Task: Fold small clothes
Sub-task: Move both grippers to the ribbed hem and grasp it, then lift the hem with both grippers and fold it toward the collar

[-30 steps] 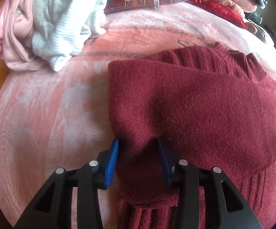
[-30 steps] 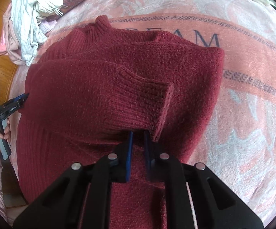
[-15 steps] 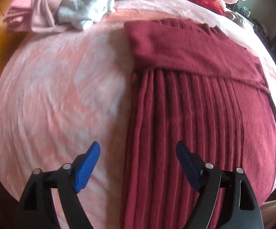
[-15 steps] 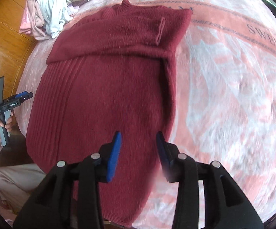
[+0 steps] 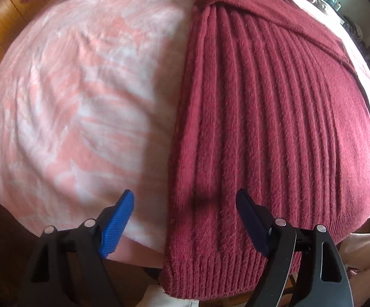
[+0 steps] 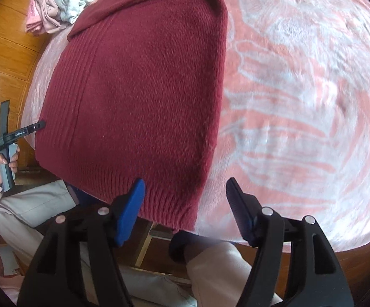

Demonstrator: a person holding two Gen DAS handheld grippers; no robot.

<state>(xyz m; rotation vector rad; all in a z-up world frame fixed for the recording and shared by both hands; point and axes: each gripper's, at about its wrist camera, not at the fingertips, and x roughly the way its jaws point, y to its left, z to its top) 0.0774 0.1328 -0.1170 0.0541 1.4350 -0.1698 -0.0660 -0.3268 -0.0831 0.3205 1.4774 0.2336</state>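
Observation:
A dark red knitted sweater (image 5: pixel 274 128) lies flat on the pink blanket (image 5: pixel 82 89), sleeves folded across its upper part, its ribbed hem hanging over the near bed edge. My left gripper (image 5: pixel 185 220) is open and empty, its jaws wide apart on either side of the hem's left corner. My right gripper (image 6: pixel 185 204) is open and empty, straddling the hem's right corner of the sweater (image 6: pixel 138 89). The left gripper also shows in the right wrist view (image 6: pixel 35 128), held in a hand at the sweater's left edge.
A pile of pink and pale blue clothes (image 6: pixel 59 2) lies at the far left corner of the bed. Wooden floor (image 6: pixel 3 71) runs along the left. The person's legs in light trousers (image 6: pixel 210 268) are below the bed edge.
Both grippers let go of the sleeves, opened wide and pulled back from the sweater's upper part to its hem at the near bed edge.

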